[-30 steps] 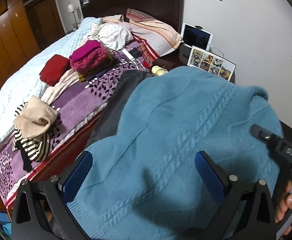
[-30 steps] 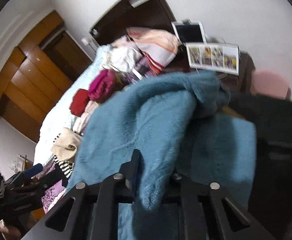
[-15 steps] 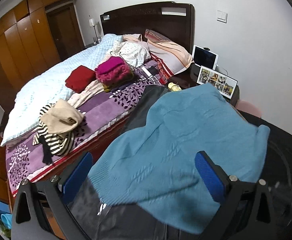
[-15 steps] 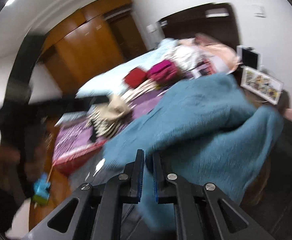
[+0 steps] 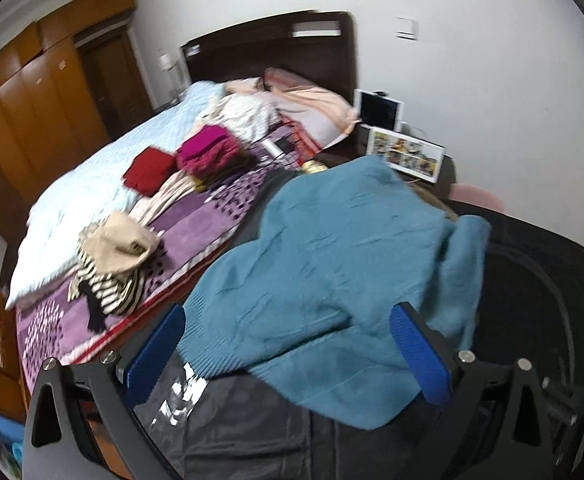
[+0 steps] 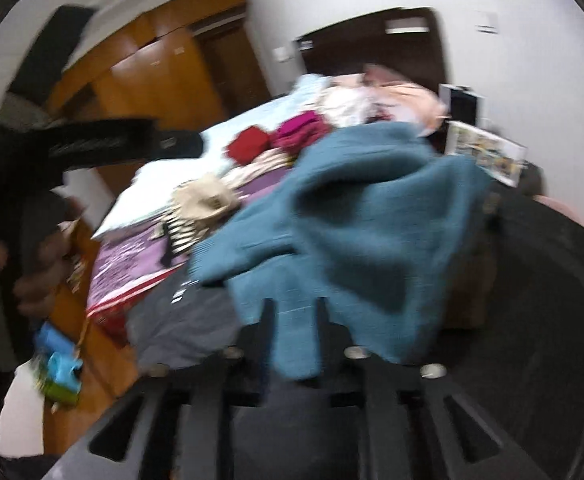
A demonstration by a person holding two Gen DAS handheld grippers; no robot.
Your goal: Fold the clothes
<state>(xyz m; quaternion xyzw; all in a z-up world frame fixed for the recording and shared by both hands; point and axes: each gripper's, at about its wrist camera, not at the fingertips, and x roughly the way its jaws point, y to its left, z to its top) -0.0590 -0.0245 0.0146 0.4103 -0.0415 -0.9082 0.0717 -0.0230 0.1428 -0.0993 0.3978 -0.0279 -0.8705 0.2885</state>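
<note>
Teal sweater (image 5: pixel 344 280) on a dark surface (image 5: pixel 251 420) beside the cluttered bed (image 5: pixel 195 224) — both grippers' fingers released, apart.

I am working in a home bedroom. A bed (image 5: pixel 91 200) with a dark wooden headboard (image 5: pixel 267 52) holds pillows (image 5: pixel 312 108) and piles of clothes (image 5: pixel 207 152). Orange-brown wooden wardrobes (image 5: pixel 31 108) line the left wall, and a framed photo collage (image 5: pixel 406 154) stands on a bedside table.
</note>
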